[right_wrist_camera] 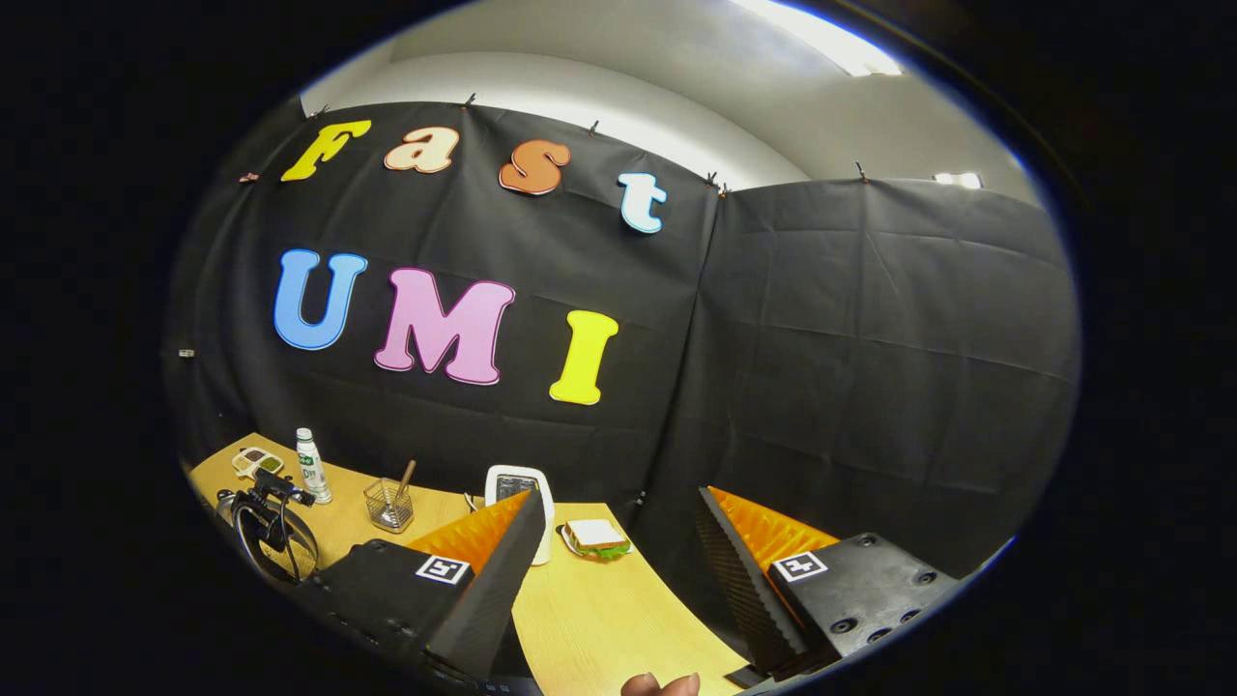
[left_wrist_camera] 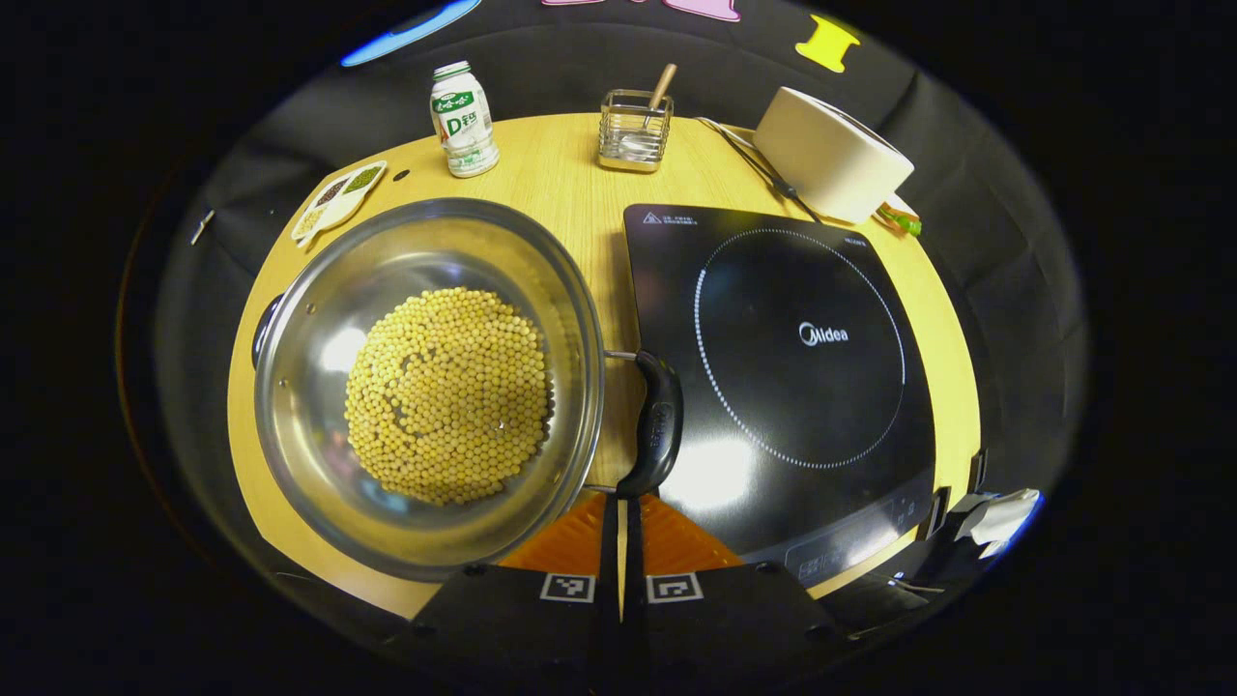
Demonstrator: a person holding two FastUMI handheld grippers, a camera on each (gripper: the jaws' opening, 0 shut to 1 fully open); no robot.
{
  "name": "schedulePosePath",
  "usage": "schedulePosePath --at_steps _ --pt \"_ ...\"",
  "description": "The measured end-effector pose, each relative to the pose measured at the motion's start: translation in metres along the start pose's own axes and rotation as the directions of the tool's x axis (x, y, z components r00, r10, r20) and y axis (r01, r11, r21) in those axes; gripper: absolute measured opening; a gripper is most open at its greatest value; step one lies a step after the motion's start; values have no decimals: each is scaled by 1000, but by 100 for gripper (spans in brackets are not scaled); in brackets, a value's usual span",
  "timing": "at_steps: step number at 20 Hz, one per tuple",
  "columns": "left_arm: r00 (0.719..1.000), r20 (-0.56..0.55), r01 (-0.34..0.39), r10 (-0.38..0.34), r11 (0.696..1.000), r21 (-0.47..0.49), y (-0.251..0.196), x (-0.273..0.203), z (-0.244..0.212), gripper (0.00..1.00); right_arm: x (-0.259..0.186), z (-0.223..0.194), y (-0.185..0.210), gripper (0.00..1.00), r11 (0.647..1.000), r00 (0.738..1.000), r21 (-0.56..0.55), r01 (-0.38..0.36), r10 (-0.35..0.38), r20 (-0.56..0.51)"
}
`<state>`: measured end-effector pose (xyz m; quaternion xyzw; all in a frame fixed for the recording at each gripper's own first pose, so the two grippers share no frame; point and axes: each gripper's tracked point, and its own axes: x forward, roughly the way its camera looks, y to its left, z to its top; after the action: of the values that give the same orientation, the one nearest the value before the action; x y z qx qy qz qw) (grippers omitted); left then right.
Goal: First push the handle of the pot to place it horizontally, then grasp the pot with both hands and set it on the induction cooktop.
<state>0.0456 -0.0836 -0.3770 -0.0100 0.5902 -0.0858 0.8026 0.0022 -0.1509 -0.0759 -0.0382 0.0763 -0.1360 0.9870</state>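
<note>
A steel pot (left_wrist_camera: 319, 319) holding yellow soybeans (left_wrist_camera: 446, 394) sits on the left of the wooden table (left_wrist_camera: 570, 184) in the left gripper view. Its black right handle (left_wrist_camera: 660, 425) hangs between the pot's rim and the black induction cooktop (left_wrist_camera: 792, 348). A second black handle (left_wrist_camera: 263, 324) shows at the pot's left. My left gripper (left_wrist_camera: 623, 503) is shut, its tips at the lower end of the right handle. In the right gripper view my right gripper (right_wrist_camera: 618, 498) is open and empty, raised above the table and facing the wall; the pot's rim (right_wrist_camera: 290, 556) lies far left.
At the table's back stand a white drink bottle (left_wrist_camera: 464, 121), a wire holder (left_wrist_camera: 635, 130) with a wooden stick, a white appliance (left_wrist_camera: 831, 155) and a small tray of beans (left_wrist_camera: 338, 198). A sandwich (right_wrist_camera: 596, 535) lies by the appliance. A fingertip (right_wrist_camera: 662, 684) shows at the bottom.
</note>
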Motion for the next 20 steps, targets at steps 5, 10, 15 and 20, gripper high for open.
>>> schedulePosePath --at_steps 5,10,15,20 --pt "1000 21 -6 6 1000 -6 0 8 24 5 8 -6 1 98 1000 1000 -13 8 -8 -13" --pt "999 42 -5 6 1000 -15 1 15 39 5 13 -11 4 98 1000 1000 -22 -3 2 -30" --pt "999 52 -9 8 1000 24 0 16 45 5 14 -13 12 98 999 999 -28 -23 22 -37" --pt "987 136 73 -87 992 104 -21 -13 45 18 10 -14 27 98 998 998 -29 -56 55 -41"
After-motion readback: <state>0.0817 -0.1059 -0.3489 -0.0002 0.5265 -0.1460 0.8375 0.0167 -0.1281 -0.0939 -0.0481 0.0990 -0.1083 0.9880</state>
